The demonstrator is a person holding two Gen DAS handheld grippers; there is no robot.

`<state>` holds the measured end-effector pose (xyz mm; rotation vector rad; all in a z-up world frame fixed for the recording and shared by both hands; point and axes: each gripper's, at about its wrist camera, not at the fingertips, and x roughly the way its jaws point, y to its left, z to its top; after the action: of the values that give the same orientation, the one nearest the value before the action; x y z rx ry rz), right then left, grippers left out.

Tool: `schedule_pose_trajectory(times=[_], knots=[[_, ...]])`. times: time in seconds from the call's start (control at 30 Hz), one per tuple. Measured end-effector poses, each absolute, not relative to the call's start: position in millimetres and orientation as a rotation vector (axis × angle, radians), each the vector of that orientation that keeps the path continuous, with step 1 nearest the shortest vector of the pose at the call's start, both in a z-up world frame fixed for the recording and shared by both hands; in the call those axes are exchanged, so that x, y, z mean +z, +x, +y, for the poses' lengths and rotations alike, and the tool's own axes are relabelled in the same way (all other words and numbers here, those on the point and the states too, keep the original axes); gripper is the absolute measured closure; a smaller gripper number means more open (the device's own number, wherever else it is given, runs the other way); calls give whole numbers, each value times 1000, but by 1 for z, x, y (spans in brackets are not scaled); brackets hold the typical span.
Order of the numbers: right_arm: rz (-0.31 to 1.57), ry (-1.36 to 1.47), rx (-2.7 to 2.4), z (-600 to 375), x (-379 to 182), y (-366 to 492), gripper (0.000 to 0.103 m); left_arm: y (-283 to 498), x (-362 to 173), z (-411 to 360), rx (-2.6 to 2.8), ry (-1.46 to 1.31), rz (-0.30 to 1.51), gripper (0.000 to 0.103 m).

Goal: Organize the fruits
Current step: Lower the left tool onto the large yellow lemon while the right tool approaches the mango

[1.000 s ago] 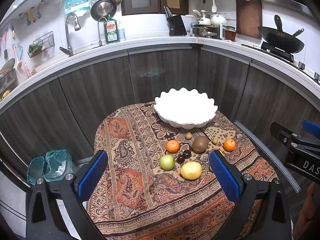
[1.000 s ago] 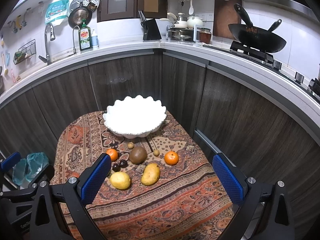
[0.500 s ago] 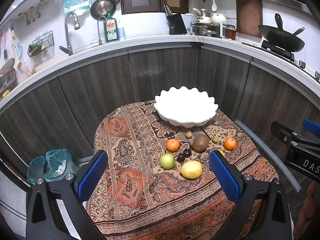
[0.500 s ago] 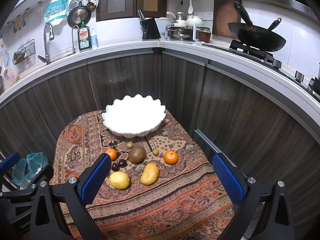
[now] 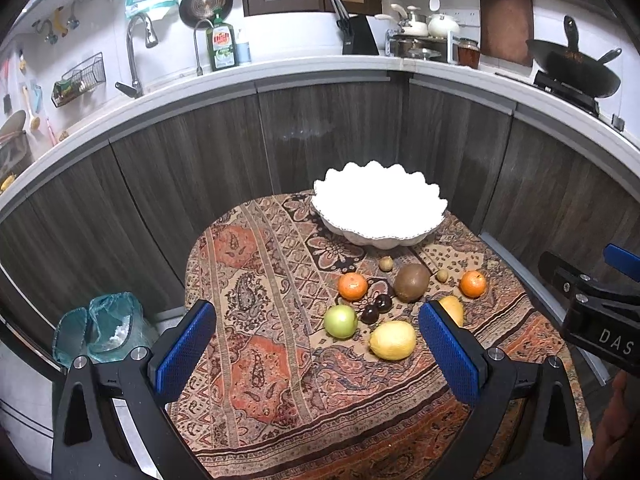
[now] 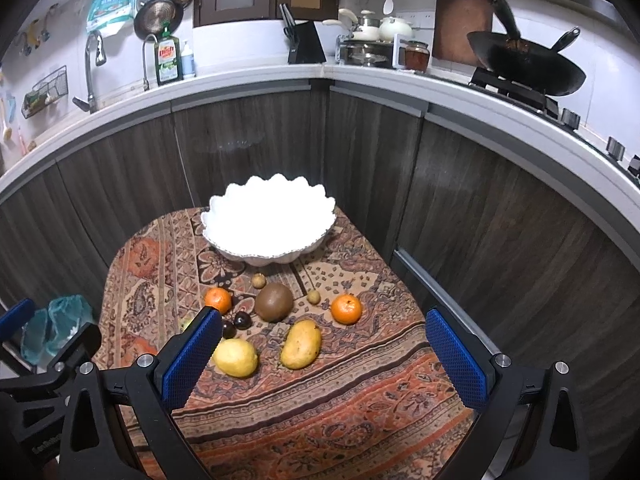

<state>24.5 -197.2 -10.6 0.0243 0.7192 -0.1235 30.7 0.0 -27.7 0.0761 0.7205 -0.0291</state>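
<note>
A white scalloped bowl (image 5: 380,216) (image 6: 268,232) sits at the far end of a small table covered with a patterned cloth (image 5: 260,368). In front of it lie a brown kiwi (image 6: 274,302), two oranges (image 6: 346,309) (image 6: 218,300), a yellow lemon (image 6: 235,357), a mango (image 6: 301,344), a green apple (image 5: 340,321), two dark plums (image 5: 376,309) and two small tan fruits (image 6: 313,297). My left gripper (image 5: 316,340) hangs open above the table's near side. My right gripper (image 6: 324,350) is open too, with nothing between its fingers. Both are well short of the fruit.
Dark wood cabinets (image 6: 460,200) curve round behind the table under a white counter with a sink tap (image 5: 136,52), soap bottle (image 5: 219,46) and a wok (image 6: 524,68). A green bin bag (image 5: 100,328) stands on the floor at the left. A metal rail (image 6: 432,284) runs along the table's right.
Both views have shifted very slightly; the fruit and bowl have not moved and both grippers stay open.
</note>
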Motion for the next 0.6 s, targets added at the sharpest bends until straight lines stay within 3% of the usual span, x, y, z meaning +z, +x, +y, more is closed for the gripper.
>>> schedule_pose_trajectory(times=[0.6], knots=[[858,27,-123,-201,-84,94,1,99,-93,-10,-18,101,794,0]])
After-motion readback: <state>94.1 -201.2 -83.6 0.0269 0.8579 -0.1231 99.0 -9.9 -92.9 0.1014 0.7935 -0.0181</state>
